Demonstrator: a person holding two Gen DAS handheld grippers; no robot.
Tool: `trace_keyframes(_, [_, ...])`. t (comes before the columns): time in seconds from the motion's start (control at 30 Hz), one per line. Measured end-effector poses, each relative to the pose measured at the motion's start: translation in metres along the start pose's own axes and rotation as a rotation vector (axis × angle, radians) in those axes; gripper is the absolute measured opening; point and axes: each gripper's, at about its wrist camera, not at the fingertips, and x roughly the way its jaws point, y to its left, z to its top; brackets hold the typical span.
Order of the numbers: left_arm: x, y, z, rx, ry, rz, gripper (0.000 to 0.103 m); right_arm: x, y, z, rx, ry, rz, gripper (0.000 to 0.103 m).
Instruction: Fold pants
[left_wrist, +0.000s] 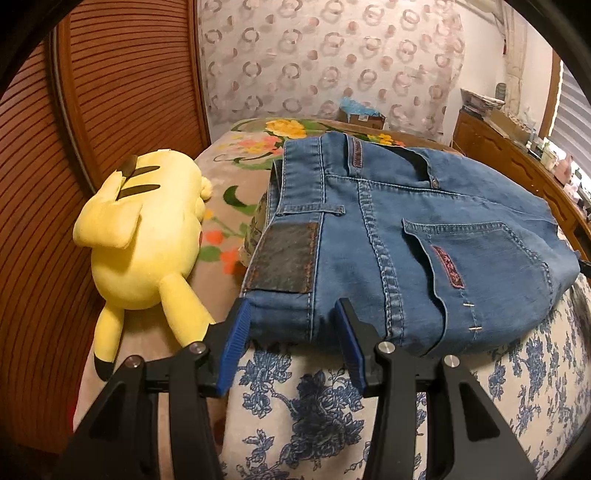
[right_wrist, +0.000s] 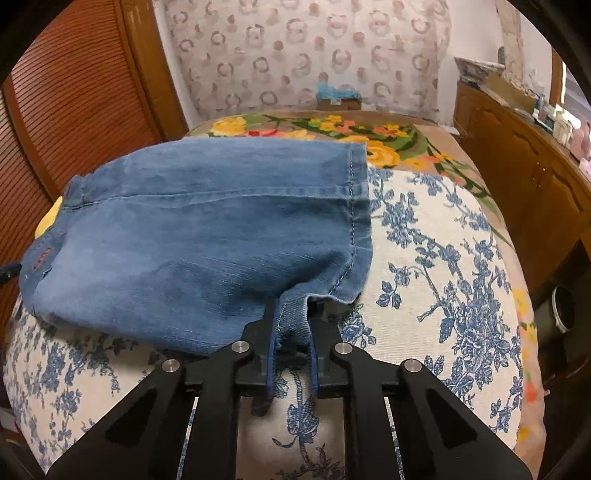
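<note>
Blue jeans (left_wrist: 406, 229) lie folded on the bed, back pockets and a dark leather waist patch (left_wrist: 284, 258) facing up. My left gripper (left_wrist: 292, 306) is open at the near waist edge, and the denim edge sits between its blue pads (left_wrist: 236, 343) without being pinched. In the right wrist view the leg end of the jeans (right_wrist: 207, 236) stretches to the left, its hem at the right. My right gripper (right_wrist: 294, 314) is shut on the near corner of that hem, and a fold of denim is squeezed between its fingers.
A yellow plush toy (left_wrist: 147, 240) lies left of the jeans beside a wooden louvred door (left_wrist: 92, 92). The bed has a blue floral cover (right_wrist: 443, 258) and a flowered blanket (right_wrist: 369, 136) behind. A wooden dresser (right_wrist: 524, 155) stands at the right, and a cardboard box (left_wrist: 364, 118) sits past the bed.
</note>
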Motion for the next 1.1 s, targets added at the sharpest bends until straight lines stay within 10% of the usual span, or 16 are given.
trace_keyframes(1.1, [0.041, 0.024, 0.008, -0.096, 0.102, -0.118, 0.057, 0.001, -0.003, -0.003, 0.004, -0.003, 0.0, 0.01])
